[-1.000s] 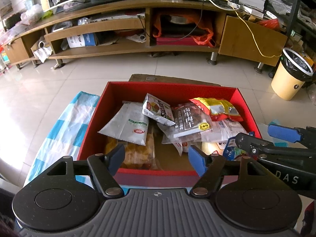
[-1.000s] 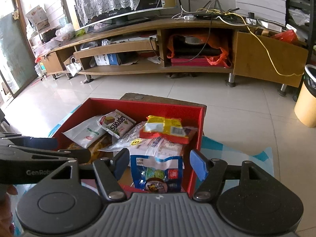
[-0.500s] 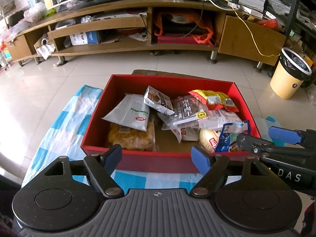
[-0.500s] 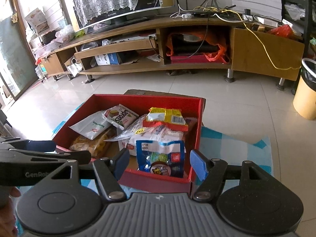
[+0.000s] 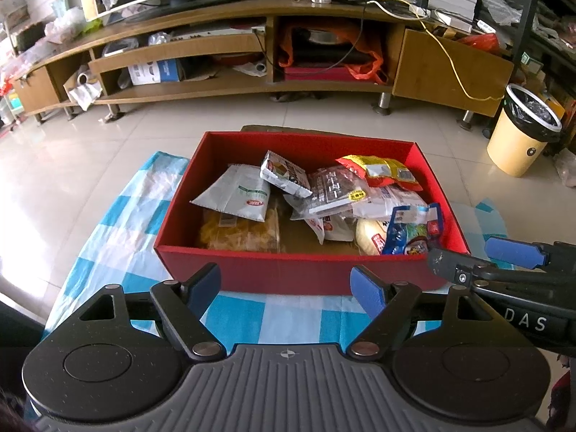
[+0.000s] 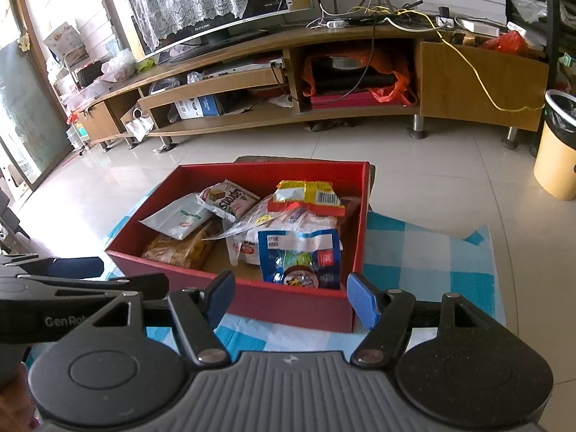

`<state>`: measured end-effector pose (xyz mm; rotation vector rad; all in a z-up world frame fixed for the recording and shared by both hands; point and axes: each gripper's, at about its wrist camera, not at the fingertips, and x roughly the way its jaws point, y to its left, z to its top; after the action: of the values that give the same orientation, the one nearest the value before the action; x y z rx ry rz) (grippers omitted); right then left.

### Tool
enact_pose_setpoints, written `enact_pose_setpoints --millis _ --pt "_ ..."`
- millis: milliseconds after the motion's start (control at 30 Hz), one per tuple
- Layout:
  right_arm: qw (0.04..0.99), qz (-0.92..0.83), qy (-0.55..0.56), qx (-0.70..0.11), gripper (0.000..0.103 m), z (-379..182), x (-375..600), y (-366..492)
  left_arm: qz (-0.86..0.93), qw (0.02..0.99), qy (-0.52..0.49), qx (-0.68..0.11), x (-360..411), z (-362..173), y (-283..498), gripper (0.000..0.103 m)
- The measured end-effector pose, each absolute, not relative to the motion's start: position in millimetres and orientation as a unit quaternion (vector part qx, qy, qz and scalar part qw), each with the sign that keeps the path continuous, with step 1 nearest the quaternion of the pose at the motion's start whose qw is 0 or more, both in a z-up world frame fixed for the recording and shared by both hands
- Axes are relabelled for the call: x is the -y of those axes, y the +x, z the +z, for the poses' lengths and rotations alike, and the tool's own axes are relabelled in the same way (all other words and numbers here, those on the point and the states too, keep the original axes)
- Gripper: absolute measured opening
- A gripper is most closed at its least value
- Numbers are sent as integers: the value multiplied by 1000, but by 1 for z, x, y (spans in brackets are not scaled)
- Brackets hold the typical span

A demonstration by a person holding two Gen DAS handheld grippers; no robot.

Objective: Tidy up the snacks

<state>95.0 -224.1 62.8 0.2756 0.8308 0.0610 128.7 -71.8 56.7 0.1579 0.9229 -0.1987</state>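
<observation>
The snacks are all gathered in the red box point(image 5: 309, 273), which is set on a blue-and-white checked cloth point(image 5: 118, 223) on the table. Nothing loose is seen on the cloth, so the sorting is judged nearly done or done.

Inside, the packets are piled loosely, not in rows: a white pouch point(image 5: 239, 196) is laid over a yellow crisp bag point(image 5: 239, 230) at the left, a small silver packet point(image 5: 284, 174) is propped on the heap near the middle, and a red-yellow bag point(image 5: 379, 172) is rested on top at the back right. A blue packet point(image 6: 300, 255) is leaned upright at the near right wall (prob. wedged there so it stands).

The left gripper point(image 5: 286, 284) is held wide open, empty, short of the box's near wall. The right gripper point(image 6: 289, 295) is likewise spread apart w/ nothing between its pads, just before the box's near right corner, apparently kept clear of the contents.
</observation>
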Motion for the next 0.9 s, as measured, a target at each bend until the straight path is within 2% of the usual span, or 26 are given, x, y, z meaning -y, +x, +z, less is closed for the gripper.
enact_pose_setpoints --millis 900 --pt "909 35 150 -388 69 78 212 35 -89 896 82 -428 57 71 71 94"
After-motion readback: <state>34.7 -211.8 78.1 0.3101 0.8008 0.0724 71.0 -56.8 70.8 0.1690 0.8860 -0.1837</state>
